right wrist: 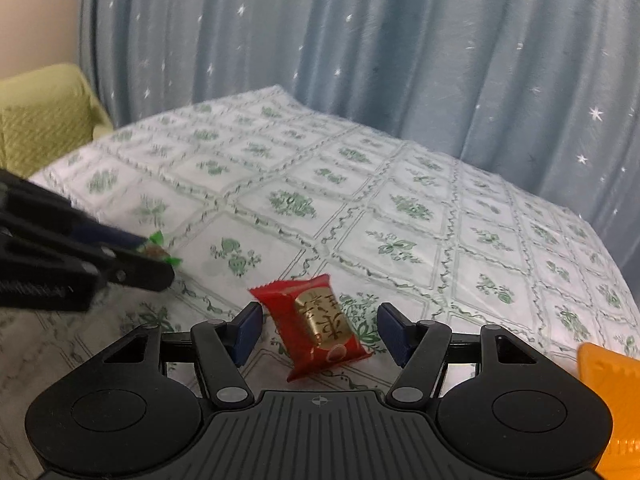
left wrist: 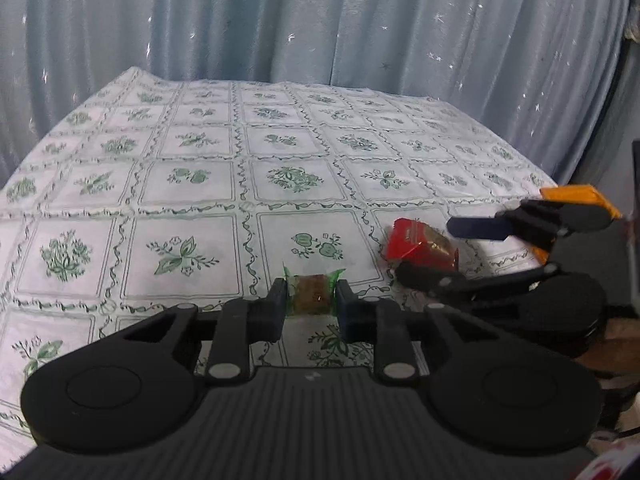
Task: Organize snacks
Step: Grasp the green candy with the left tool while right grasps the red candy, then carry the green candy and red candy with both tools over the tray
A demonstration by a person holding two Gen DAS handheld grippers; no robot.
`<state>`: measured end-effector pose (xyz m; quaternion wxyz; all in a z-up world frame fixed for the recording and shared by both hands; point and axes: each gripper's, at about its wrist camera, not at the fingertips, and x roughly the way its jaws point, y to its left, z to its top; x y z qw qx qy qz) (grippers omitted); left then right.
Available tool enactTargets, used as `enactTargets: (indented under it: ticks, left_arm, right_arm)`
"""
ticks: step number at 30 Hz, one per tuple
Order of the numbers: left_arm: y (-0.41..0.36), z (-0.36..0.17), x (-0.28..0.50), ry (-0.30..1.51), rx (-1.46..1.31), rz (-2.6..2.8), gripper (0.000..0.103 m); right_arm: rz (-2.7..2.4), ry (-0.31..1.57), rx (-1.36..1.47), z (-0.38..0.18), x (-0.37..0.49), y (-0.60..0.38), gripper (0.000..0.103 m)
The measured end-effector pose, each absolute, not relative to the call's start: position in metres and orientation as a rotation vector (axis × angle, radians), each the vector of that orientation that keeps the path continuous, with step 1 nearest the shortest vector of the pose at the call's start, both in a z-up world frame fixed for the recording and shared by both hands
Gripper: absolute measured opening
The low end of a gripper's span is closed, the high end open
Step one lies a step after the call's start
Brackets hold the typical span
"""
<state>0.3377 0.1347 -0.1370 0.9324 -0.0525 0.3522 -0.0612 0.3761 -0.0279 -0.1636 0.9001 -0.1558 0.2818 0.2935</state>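
Straddling the red snack packet [right wrist: 318, 326], the right gripper [right wrist: 320, 330] stands about half open, pads clear of both its sides; the packet lies flat on the tablecloth [right wrist: 400, 216], long axis running slantwise away from the fingers. Off to the left, the left gripper [left wrist: 312, 298] is clamped on a green-wrapped candy [left wrist: 313, 293], pinched at its twisted ends.

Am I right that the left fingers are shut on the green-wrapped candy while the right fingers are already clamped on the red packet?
Not quite. The left gripper is shut on the green-wrapped candy, but the right gripper is not clamped: the right wrist view shows the red packet lying on the tablecloth between its open fingers, with gaps on both sides.
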Motion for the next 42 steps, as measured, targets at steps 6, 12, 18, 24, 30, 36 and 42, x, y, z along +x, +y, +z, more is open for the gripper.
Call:
enactTargets:
  ticks: [6, 12, 18, 24, 30, 36, 42]
  left_arm:
    - [0.136, -0.138, 0.337, 0.723, -0.105, -0.115, 0.023]
    - [0.133, -0.138, 0.334, 0.731, -0.092, -0.119, 0.023]
    - [0.129, -0.13, 0.322, 0.729, -0.126, -0.098, 0.023]
    - [0.112, -0.113, 0.296, 0.703, -0.113, -0.084, 0.023]
    - [0.098, -0.087, 0.256, 0.658, -0.105, -0.068, 0.023]
    - [0.088, -0.064, 0.204, 0.637, -0.152, -0.069, 0.023]
    - [0.072, -0.043, 0.155, 0.641, -0.158, -0.075, 0.023]
  right_arm:
    - [0.616, 0.606, -0.319, -0.168, 0.381, -0.026, 0.037]
    - [0.602, 0.622, -0.3, -0.165, 0.376, -0.03, 0.032]
    - [0.583, 0.646, -0.266, -0.152, 0.36, -0.035, 0.032]
    - [0.512, 0.676, -0.2, -0.13, 0.336, -0.051, 0.032]
    - [0.444, 0.681, -0.108, -0.101, 0.298, -0.079, 0.032]
    - [0.391, 0.696, -0.032, -0.086, 0.239, -0.107, 0.032]
    - [0.35, 0.704, 0.0, -0.071, 0.181, -0.131, 0.032]
